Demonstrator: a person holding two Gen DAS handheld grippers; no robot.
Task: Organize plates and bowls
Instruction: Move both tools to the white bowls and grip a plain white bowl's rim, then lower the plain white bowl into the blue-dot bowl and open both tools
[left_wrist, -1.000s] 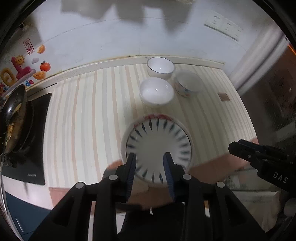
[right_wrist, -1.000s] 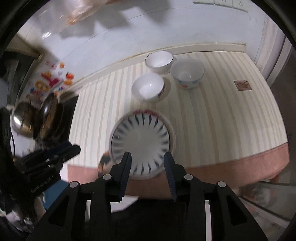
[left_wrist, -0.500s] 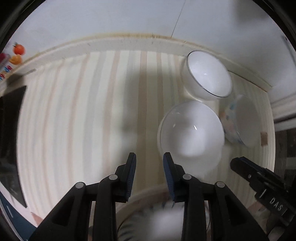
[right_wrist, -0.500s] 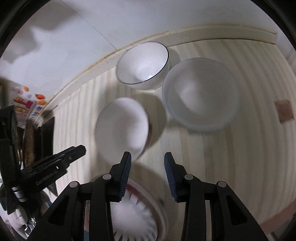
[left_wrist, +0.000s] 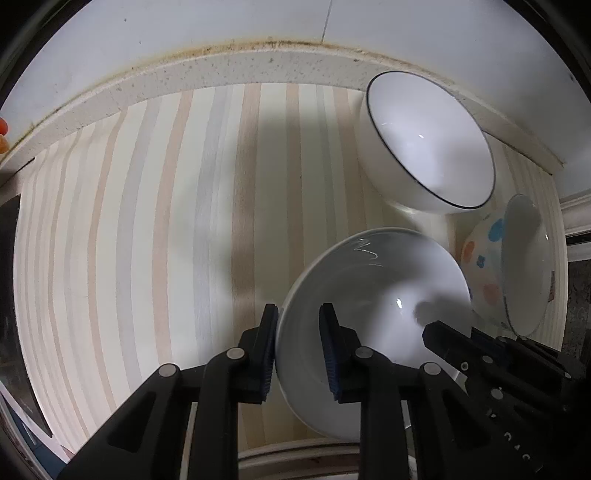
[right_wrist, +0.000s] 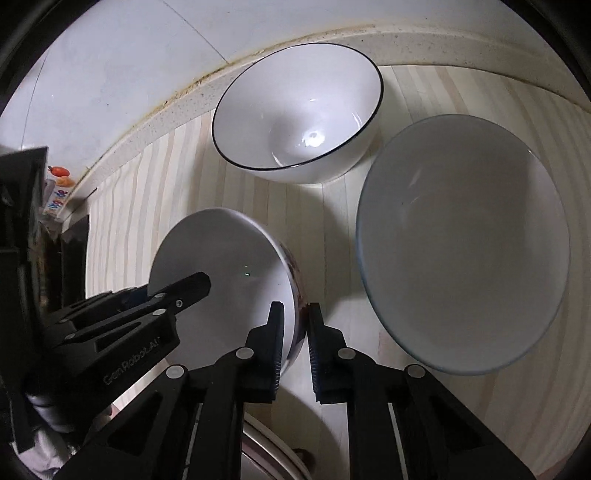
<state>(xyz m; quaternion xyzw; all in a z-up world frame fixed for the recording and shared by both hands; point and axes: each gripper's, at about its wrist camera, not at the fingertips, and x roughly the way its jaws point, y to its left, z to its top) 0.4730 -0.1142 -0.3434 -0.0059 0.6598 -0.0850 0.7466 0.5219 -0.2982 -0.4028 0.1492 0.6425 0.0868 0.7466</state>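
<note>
On the striped tabletop (left_wrist: 155, 206), against the pale speckled back ledge (left_wrist: 221, 70): three bowls, grouped close.

Item 1: near white bowl (left_wrist: 373, 295), the closest to both cameras, patterned on its outer wall in the right wrist view. Left tool (left_wrist: 298, 332) straddles its left rim, one blue pad outside, one inside; jaws narrow and closing, pads at the wall. Right tool (right_wrist: 296, 328) grips the opposite rim of the same bowl (right_wrist: 221, 273), jaws drawn nearly together with the rim pinched between them. Each tool shows in the other's view, reaching in over the bowl from the side.

Item 2: black-rimmed white bowl (right_wrist: 299, 110), at the back by the ledge, upright, apart from Item 1 by a strip of bare tabletop.

Item 3: wide dotted bowl (left_wrist: 517, 266), white inside, with blue and pink spots outside; it stands just beside Items 1 and 2, on the right. Whether it touches either cannot be told.

Surroundings: a plate rim (right_wrist: 273, 450) shows at the lower edge beneath the tools. Fruit stickers (right_wrist: 59, 171) on the wall at far left; dark stove edge (left_wrist: 11, 332) at the left margin.
</note>
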